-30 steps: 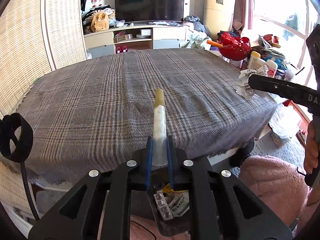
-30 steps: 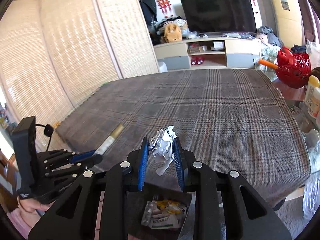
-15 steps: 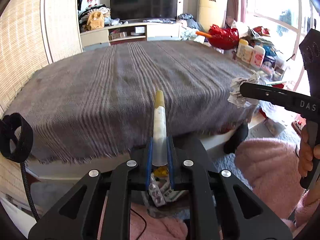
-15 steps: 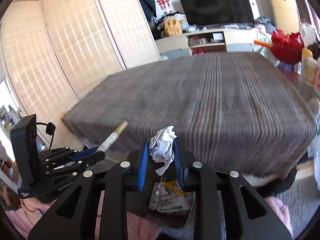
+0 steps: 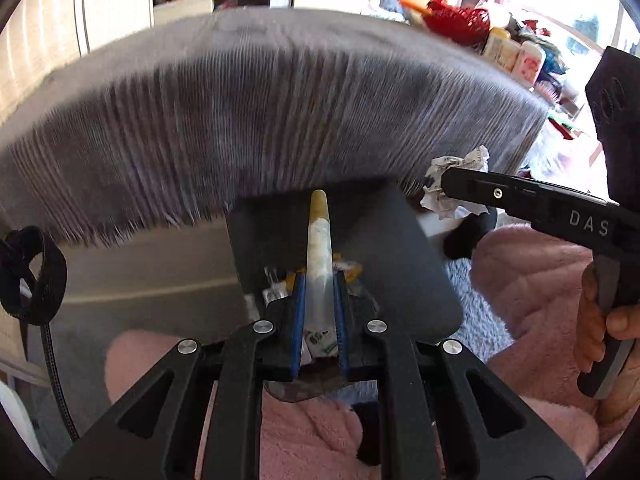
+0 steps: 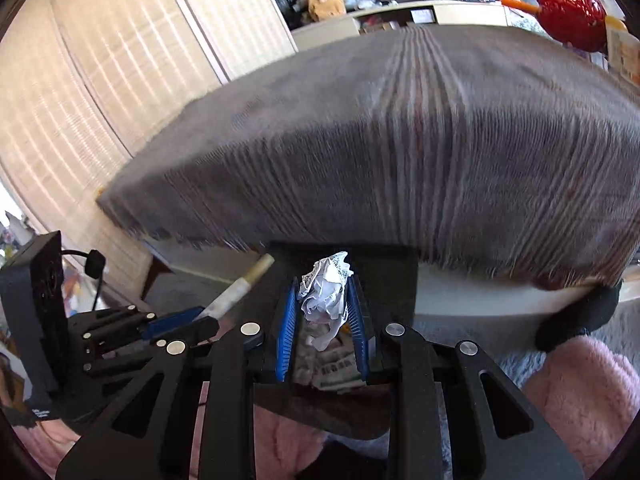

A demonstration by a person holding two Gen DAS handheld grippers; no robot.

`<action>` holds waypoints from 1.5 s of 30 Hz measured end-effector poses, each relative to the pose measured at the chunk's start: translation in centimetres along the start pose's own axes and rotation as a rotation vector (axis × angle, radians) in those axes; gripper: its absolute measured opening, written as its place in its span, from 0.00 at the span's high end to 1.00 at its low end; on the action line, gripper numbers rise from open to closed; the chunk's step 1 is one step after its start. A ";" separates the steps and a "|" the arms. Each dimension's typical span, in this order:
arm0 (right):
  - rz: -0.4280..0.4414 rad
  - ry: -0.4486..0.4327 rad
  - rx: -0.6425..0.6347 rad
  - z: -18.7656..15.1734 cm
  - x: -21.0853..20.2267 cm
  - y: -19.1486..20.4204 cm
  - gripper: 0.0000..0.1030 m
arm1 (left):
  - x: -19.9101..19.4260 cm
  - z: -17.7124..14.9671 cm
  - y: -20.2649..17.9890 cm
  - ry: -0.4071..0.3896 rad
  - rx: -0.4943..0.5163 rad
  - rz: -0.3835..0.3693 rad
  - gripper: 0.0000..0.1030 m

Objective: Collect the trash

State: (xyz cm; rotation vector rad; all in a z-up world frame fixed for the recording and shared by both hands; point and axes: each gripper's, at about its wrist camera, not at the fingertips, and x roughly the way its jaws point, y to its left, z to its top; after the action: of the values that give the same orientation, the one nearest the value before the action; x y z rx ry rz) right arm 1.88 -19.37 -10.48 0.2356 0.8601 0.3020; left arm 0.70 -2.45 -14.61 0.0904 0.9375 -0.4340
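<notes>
My left gripper [image 5: 319,276] is shut on a pale stick-shaped wrapper with a tan tip [image 5: 319,240], which points forward over a dark dustpan-like tray [image 5: 380,240]. Several wrappers and blister packs [image 5: 276,292] lie in that tray under the fingers. My right gripper [image 6: 322,284] is shut on a crumpled white paper ball [image 6: 326,292] above the same tray [image 6: 392,276]. The right gripper [image 5: 448,180] and its paper ball [image 5: 460,164] enter the left wrist view from the right. The left gripper [image 6: 200,314] with its stick [image 6: 240,292] shows at lower left in the right wrist view.
A grey plaid cloth covers the table [image 5: 260,112], its fringed front edge just beyond the tray. Pink fleece legs [image 5: 532,280] sit below. A red basket [image 5: 460,20] and bottles [image 5: 516,60] stand at the far right. Woven blinds [image 6: 100,80] line the left wall.
Both grippers have dropped from above the tabletop to below its front edge, still holding the stick and the paper ball. The dark tray with trash now lies right under them.
</notes>
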 end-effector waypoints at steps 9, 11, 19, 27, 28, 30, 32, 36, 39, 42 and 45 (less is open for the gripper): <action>0.002 0.088 0.056 -2.1 3.5 -1.1 0.74 | 4.4 -1.4 0.0 0.084 -0.012 -0.014 0.88; 0.011 0.092 0.065 -2.4 3.6 -1.6 0.74 | 4.8 -1.5 -0.1 0.094 -0.014 -0.017 0.88; 0.029 0.084 0.131 -2.1 3.4 -3.3 0.41 | 5.1 -1.2 1.2 0.093 -0.035 0.012 0.58; -0.057 0.041 0.117 -1.8 1.7 -4.4 0.04 | 2.8 -0.8 2.0 0.035 -0.025 0.048 0.28; -0.087 0.025 0.095 -1.6 1.2 -4.1 0.03 | 2.5 -0.8 2.0 0.025 -0.027 0.050 0.25; -0.119 0.010 0.060 -1.3 0.8 -3.7 0.03 | 1.7 -0.6 2.3 -0.001 -0.023 0.045 0.15; -0.126 0.003 0.047 -1.0 0.4 -3.6 0.03 | 1.0 -0.4 2.2 -0.017 -0.008 0.053 0.11; -0.124 -0.019 0.053 0.4 -0.7 -3.6 0.03 | -0.1 0.7 2.1 -0.057 0.010 0.102 0.08; -0.122 -0.071 0.046 2.0 -1.9 -2.8 0.03 | -1.5 2.0 2.6 -0.107 -0.001 0.124 0.08; -0.138 -0.134 0.011 3.8 -3.8 -2.0 0.03 | -3.5 3.6 3.2 -0.182 -0.021 0.141 0.08; -0.168 -0.230 -0.024 6.0 -6.3 -1.4 0.03 | -5.7 5.4 4.1 -0.256 -0.054 0.135 0.08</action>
State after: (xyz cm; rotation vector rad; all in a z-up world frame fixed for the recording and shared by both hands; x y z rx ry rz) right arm 2.85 -23.41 -2.68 0.1704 0.6441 0.1252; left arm 3.52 1.68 -7.32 0.0475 0.6863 -0.2874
